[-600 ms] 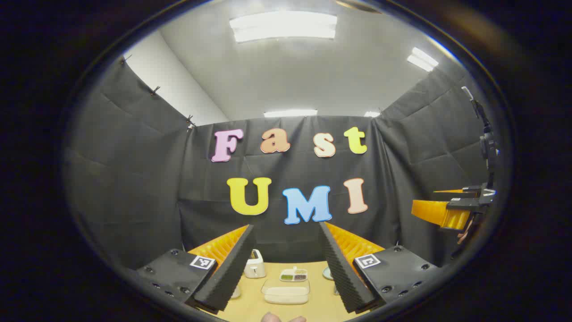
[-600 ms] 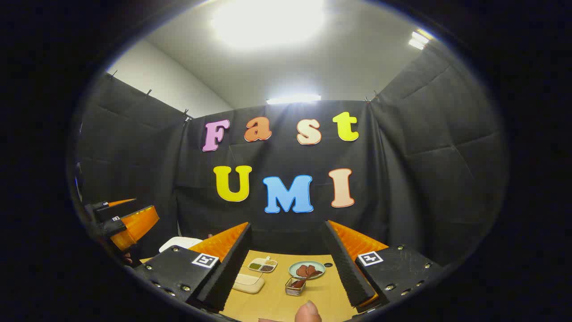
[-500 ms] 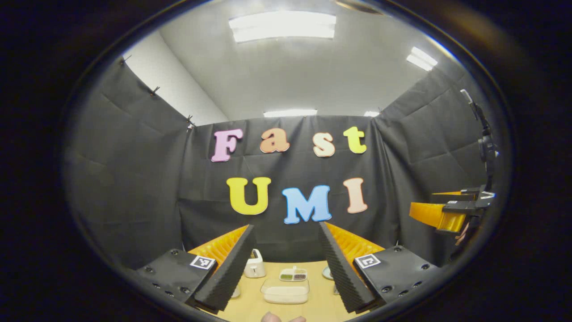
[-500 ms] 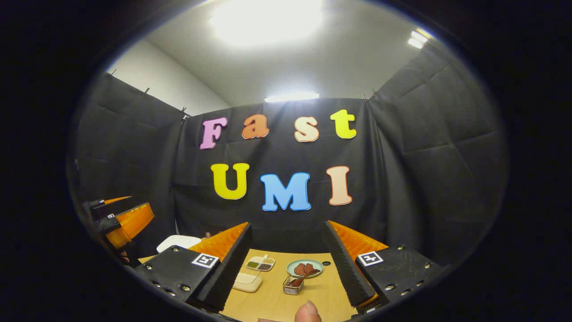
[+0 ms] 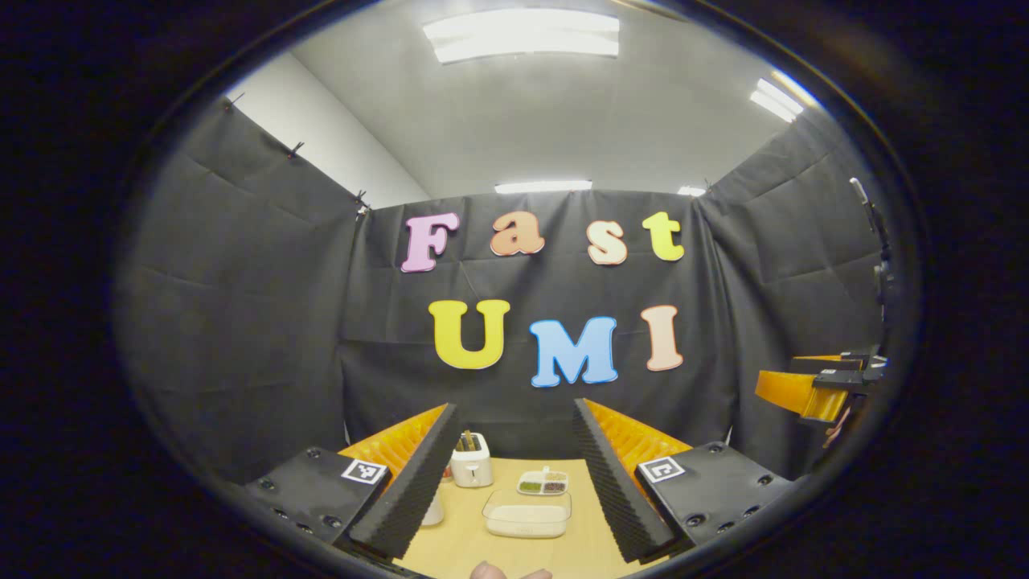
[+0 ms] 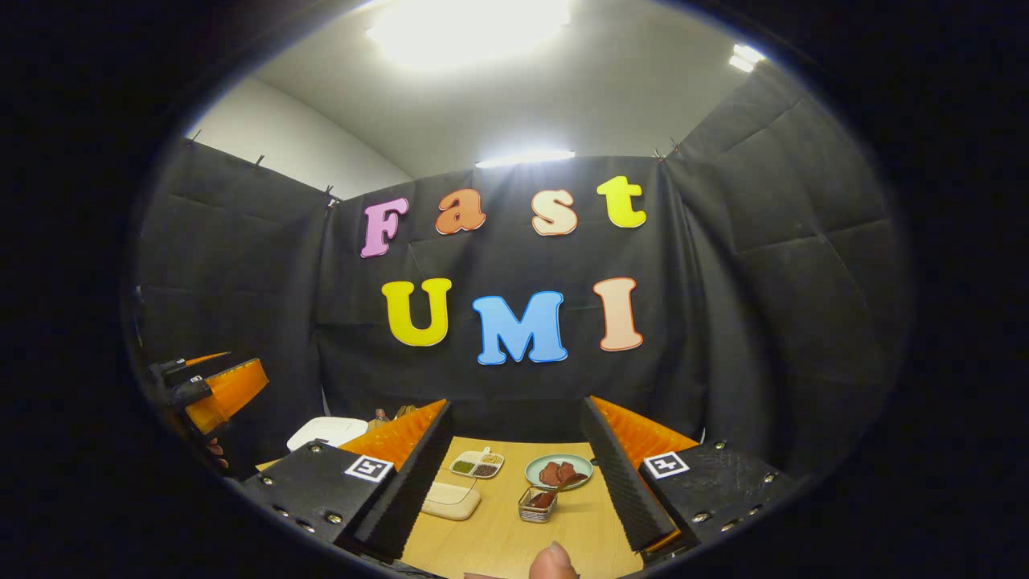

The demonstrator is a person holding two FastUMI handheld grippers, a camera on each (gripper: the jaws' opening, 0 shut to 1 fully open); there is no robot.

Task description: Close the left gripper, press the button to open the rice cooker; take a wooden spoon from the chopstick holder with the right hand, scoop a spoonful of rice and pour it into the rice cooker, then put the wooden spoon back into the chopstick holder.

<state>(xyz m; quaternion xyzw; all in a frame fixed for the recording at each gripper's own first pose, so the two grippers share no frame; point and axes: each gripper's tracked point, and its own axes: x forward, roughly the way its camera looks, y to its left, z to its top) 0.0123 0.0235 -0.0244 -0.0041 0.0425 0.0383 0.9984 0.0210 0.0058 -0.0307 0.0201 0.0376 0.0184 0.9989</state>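
Note:
My left gripper (image 5: 514,406) is open and holds nothing, high above the wooden table (image 5: 563,551). Between its fingers lies a clear tub of rice (image 5: 526,515). My right gripper (image 6: 516,404) is open too, also well above the table. Below it stands a small wire chopstick holder (image 6: 534,510) with a wooden spoon (image 6: 556,489) leaning out of it. The rice tub (image 6: 450,500) lies left of the holder. A white rice cooker (image 6: 328,433) shows at the left, partly behind my finger. Each gripper sees the other off to the side: the right gripper (image 5: 804,390) and the left gripper (image 6: 215,388).
A small divided dish of seasonings (image 6: 478,464) and a green plate with reddish pieces (image 6: 559,472) sit at the back of the table. A small white toaster-like appliance (image 5: 471,468) stands at the back left. A thumb (image 6: 555,563) shows at the bottom edge.
Both views have tipped downward a little, so more of the table shows between the fingers. Both grippers stay open.

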